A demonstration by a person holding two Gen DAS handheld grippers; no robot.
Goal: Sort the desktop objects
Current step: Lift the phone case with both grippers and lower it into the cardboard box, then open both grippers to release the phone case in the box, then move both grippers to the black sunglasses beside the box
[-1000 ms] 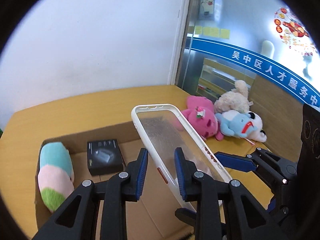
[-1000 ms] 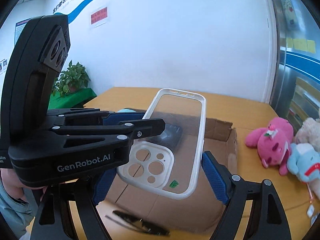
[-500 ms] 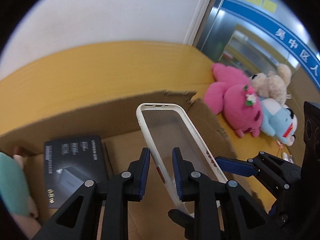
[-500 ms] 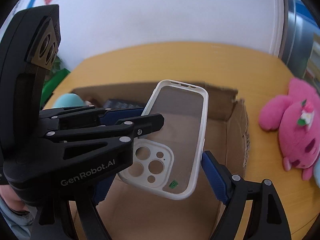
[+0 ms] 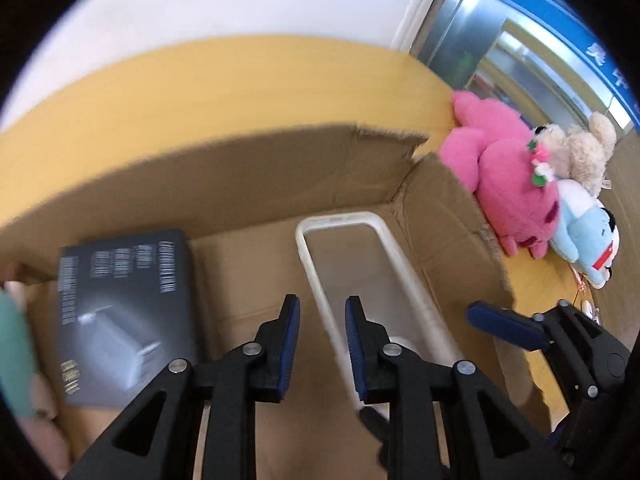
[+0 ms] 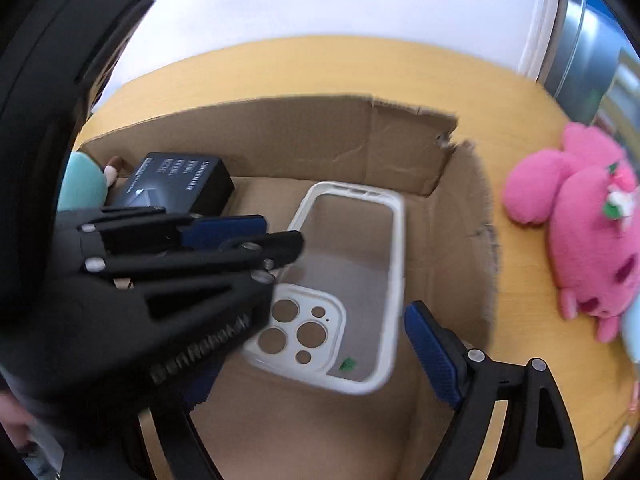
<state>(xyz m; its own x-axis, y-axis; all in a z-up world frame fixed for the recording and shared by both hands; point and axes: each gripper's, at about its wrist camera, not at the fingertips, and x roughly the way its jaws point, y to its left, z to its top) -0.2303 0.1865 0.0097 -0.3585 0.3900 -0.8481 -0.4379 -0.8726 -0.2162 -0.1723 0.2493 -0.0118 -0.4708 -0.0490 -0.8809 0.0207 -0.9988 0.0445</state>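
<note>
Both grippers have dropped into the cardboard box point(image 6: 360, 140) — left gripper point(image 5: 320, 328) pinches the phone case point(image 6: 352, 264), right gripper point(image 6: 320, 344) just widening around it.

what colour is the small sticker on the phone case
Green; the sticker on the phone case shows best in the right wrist view.

The left gripper point(image 6: 240, 236) covers the phone case's point(image 6: 352, 280) corner at eight o'clock. The print on the black box point(image 5: 124, 312) is blurred, unreadable. A teal plush toy point(image 5: 14, 356) is cut off at nine o'clock.
</note>
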